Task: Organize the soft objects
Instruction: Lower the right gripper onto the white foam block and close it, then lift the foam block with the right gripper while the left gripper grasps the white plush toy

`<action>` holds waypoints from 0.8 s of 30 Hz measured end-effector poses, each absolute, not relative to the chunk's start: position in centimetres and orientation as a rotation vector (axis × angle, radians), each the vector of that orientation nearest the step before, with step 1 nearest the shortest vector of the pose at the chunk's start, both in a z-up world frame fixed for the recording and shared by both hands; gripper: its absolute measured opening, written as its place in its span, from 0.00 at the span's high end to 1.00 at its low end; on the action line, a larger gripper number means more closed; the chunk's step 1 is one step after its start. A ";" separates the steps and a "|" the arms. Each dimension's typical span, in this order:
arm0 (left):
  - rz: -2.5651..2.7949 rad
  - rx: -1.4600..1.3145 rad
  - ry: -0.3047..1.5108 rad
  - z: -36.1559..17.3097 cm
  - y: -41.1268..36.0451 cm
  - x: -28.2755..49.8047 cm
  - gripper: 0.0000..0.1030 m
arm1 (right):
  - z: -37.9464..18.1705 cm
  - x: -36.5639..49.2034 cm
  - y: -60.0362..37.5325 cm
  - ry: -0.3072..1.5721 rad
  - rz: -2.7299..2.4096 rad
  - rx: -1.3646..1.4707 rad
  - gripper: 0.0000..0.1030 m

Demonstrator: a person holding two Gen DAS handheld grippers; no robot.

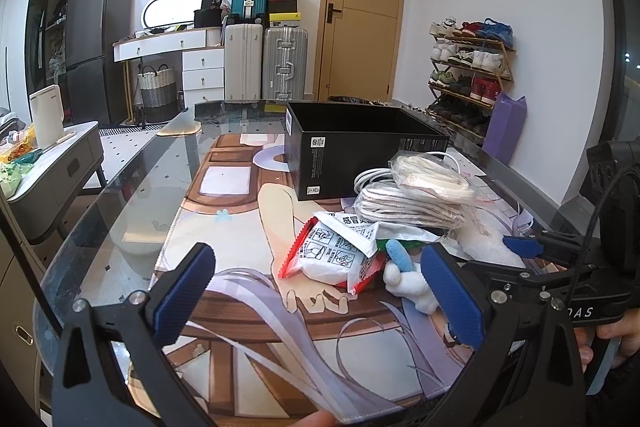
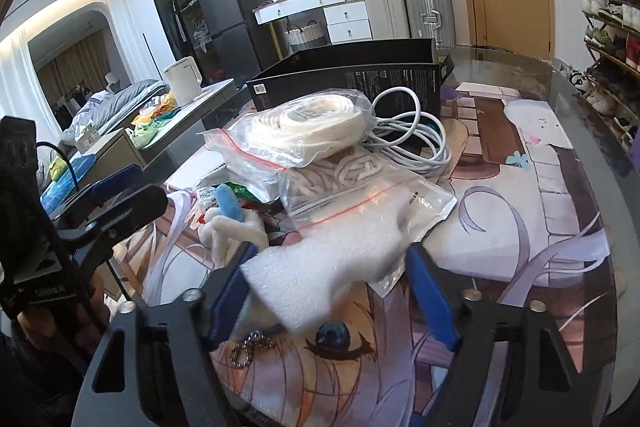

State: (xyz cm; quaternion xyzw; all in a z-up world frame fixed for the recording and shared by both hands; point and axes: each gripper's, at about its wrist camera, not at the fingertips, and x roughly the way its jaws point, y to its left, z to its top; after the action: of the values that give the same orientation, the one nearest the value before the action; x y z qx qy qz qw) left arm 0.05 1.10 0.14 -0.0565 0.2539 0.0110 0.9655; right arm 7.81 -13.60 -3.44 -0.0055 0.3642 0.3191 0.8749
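We took the black box (image 1: 360, 143) on the glass table (image 1: 120, 195) as our reference and worked from left to right across the left wrist view. The left gripper (image 1: 320, 291) hovered nearer to us than the box, over the printed mat (image 1: 248, 195); its jaws stood wide apart with nothing between the blue pads. In front of the box we noted a red-and-white packet (image 1: 332, 259), and just right of it a small white plush toy (image 1: 404, 279) with a blue ear, partly hidden behind the gripper's right finger. Against the box's near right corner lay a coiled white cable (image 1: 368, 179) under two clear zip bags of pale fabric — the upper bag (image 1: 432, 175) resting on the lower bag (image 1: 408, 207).

Further right, still nearer than the box, a white foam sheet (image 2: 328, 267) lay at the front edge of that pile. In the right wrist view the right gripper (image 2: 332, 291) had its jaws at about half width around the sheet; the left pad (image 2: 228, 291) appeared to touch the foam, the right pad (image 2: 432, 291) stood just beside it, and we could not tell whether the sheet was firmly clamped. A bead chain (image 2: 248, 347) lay on the mat below the foam.
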 end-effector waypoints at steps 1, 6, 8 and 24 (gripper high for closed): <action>0.022 -0.114 0.514 0.2 1.1 0.0 0.00 | -3.4 7.6 -13.7 0.757 0.670 -0.008 0.33; 0.021 -0.115 0.513 0.2 1.1 0.0 0.00 | -3.3 6.5 -14.5 0.726 0.675 -0.013 0.36; 0.021 -0.115 0.513 0.2 1.1 0.0 0.00 | -3.2 6.1 -15.0 0.721 0.676 -0.010 0.39; -0.026 -0.071 0.543 -0.5 -0.9 0.1 0.00 | -4.0 6.2 -16.8 0.737 0.599 -0.024 0.60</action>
State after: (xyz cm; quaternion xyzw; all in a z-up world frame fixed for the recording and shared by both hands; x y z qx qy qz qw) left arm 0.08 -0.94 -0.50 -0.0351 0.2680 -0.0129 0.9627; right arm 6.25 -16.79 -3.98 -0.0114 0.3549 0.2883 0.8893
